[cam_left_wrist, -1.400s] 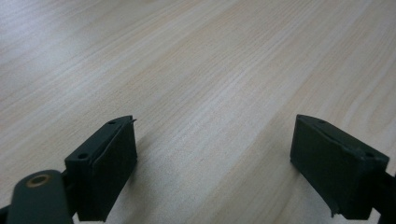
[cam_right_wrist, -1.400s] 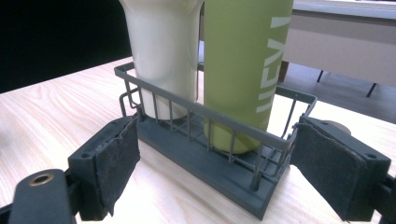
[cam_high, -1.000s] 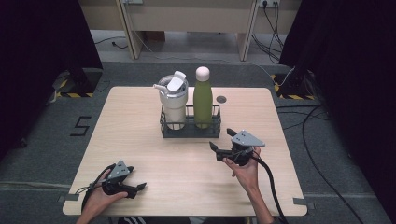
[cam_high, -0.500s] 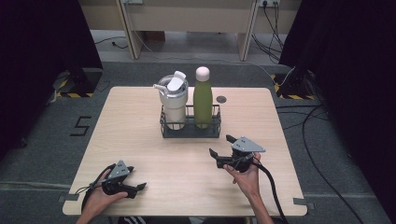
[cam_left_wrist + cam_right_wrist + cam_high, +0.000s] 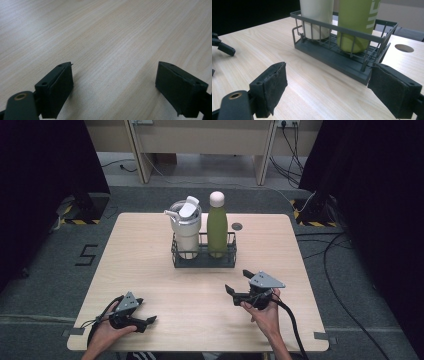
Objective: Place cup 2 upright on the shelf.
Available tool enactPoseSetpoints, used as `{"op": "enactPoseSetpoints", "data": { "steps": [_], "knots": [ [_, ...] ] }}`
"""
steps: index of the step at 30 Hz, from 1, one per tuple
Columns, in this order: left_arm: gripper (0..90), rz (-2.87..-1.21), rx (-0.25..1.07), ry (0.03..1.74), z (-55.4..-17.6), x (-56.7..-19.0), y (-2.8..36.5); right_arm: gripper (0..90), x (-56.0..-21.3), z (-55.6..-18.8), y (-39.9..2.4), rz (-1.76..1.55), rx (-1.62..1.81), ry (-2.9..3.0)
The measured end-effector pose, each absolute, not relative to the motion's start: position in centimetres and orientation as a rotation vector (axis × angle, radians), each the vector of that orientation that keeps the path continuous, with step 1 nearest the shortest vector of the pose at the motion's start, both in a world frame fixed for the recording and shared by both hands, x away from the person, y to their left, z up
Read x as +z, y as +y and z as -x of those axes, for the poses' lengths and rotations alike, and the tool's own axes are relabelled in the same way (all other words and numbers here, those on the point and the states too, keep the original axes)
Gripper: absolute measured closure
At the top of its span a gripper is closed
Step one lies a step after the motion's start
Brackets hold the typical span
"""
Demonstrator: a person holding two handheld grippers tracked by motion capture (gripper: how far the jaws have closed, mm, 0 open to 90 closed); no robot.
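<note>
A light wooden desk (image 5: 150,255) carries a dark wire basket (image 5: 203,258) set a little behind its middle, nearer the far edge. Two things stand upright in the basket, side by side: a white tumbler (image 5: 185,227) with a flip lid at the left end and a green bottle (image 5: 217,226) with a pale cap at the right end. A small round hole (image 5: 237,226) lies in the desk surface just right of the basket, toward the far edge.

The left claw (image 5: 145,321) rests near the desk's near left corner, held by the person's left hand (image 5: 107,332). In the left gripper view its jaws stand wide apart over bare wood, holding nothing.

The right claw (image 5: 239,285) sits right of the desk's middle, toward the near edge, held by the right hand (image 5: 264,312), with a cable (image 5: 292,325) trailing off toward the near edge. It stands apart from the basket, pointing leftward. In the right gripper view its jaws are spread wide with nothing between them, and the basket (image 5: 342,53) with the tumbler (image 5: 318,15) and bottle (image 5: 358,22) stands just ahead.
</note>
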State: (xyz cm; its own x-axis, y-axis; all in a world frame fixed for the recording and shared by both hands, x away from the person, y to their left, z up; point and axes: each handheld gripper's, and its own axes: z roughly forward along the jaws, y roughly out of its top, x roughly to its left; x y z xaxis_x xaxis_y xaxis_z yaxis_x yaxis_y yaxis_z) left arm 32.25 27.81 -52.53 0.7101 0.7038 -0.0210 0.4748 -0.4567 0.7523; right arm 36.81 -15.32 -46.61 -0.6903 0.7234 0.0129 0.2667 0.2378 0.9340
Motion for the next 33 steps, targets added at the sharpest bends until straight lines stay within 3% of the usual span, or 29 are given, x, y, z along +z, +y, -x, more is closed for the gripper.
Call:
{"op": "enactPoseSetpoints", "data": {
  "steps": [33],
  "knots": [
    [13.8,-2.141,0.378,0.893,-32.3,-52.5,27.8,15.1,-48.1,-34.6,-17.2,-0.947,1.436,2.117]
  ]
}}
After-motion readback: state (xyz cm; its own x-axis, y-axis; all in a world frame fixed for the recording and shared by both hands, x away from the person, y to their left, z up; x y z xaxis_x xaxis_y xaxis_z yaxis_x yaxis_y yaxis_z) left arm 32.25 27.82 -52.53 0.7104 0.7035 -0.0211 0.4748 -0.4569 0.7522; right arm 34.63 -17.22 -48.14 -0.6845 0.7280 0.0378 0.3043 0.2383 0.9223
